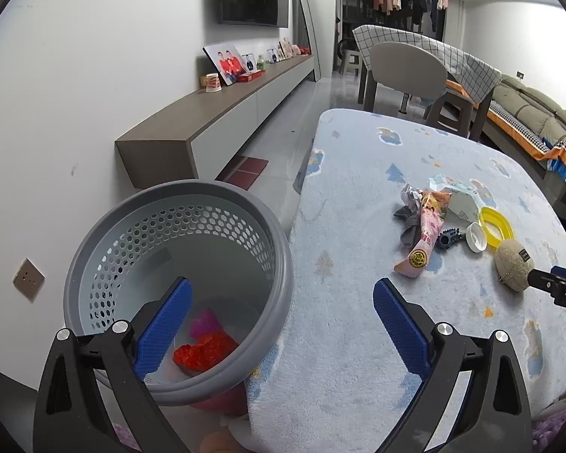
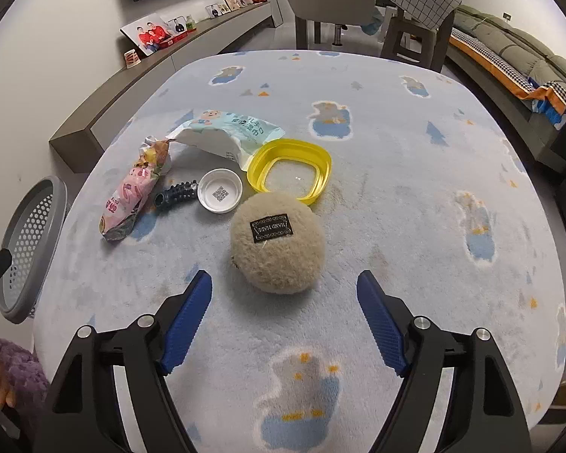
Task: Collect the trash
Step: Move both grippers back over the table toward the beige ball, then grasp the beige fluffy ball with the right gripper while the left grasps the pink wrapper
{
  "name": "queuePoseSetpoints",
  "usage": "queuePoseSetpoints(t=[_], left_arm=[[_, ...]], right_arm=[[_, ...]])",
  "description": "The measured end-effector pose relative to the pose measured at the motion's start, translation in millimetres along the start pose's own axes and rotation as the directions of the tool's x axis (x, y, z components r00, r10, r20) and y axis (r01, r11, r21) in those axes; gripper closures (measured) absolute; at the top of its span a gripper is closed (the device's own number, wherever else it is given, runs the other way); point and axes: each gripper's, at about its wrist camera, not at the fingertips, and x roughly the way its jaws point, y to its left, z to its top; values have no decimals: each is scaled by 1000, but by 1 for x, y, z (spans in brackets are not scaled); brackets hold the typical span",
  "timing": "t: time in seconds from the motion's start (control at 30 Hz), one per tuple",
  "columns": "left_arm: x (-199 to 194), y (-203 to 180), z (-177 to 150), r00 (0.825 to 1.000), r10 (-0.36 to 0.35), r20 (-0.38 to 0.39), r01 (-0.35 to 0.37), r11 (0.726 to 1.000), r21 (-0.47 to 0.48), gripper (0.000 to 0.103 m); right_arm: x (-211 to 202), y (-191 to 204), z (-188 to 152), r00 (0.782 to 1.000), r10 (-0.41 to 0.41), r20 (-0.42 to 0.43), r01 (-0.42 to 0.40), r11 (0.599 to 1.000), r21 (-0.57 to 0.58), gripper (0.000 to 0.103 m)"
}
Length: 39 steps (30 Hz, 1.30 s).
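Note:
A grey perforated trash basket [image 1: 268, 226] stands beside the table's left edge; it also shows in the right wrist view [image 2: 53, 196]. Red and pink scraps [image 1: 203, 351] lie inside it. My left gripper [image 1: 281, 294] is open and empty, its left finger over the basket, its right over the table. On the table lie a pink snack wrapper [image 2: 132, 196], a light blue wipes packet [image 2: 230, 132], a white cap [image 2: 219, 191], a dark ridged piece [image 2: 177, 195], a yellow lid frame [image 2: 288, 170] and a beige fuzzy ball [image 2: 277, 243]. My right gripper [image 2: 283, 283] is open, just short of the ball.
The table carries a fluffy light blue patterned cover [image 2: 396, 188]. A long low cabinet [image 1: 215, 113] with photos runs along the left wall. A chair [image 1: 407, 68], a covered table and a sofa [image 1: 528, 113] stand beyond. A crumpled paper and grey scrap [image 1: 409, 211] lie by the wrapper.

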Motion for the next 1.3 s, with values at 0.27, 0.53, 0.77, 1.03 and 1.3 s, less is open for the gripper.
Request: queuePoseSetpoints(t=[0.27,0.53,0.77,1.03,1.3], left_arm=[[7,-3,-1,1000,-8,-20,8,1000,7,8],[13,-12,-2,999,-10,-35,11,1000,24,8],[15,-19,-4,999,-15,-42,17,999,41,8],[19,-36,-7,997,-40,-68,46,995,87,8],[23,-62,0,995,-70,-77,80,987,140,8]], right_arm=[[23,6,10,1000,-4,-29,3,999,-47,26],[42,4,19,999,23,-43,-23,1000,-17,26],[53,3,20,998,30,-60,-31,1000,-2,27],[42,1,19,998,55,-32,-55,998,17,43],[14,-5,17,995,101,16,-102,993,65,43]])
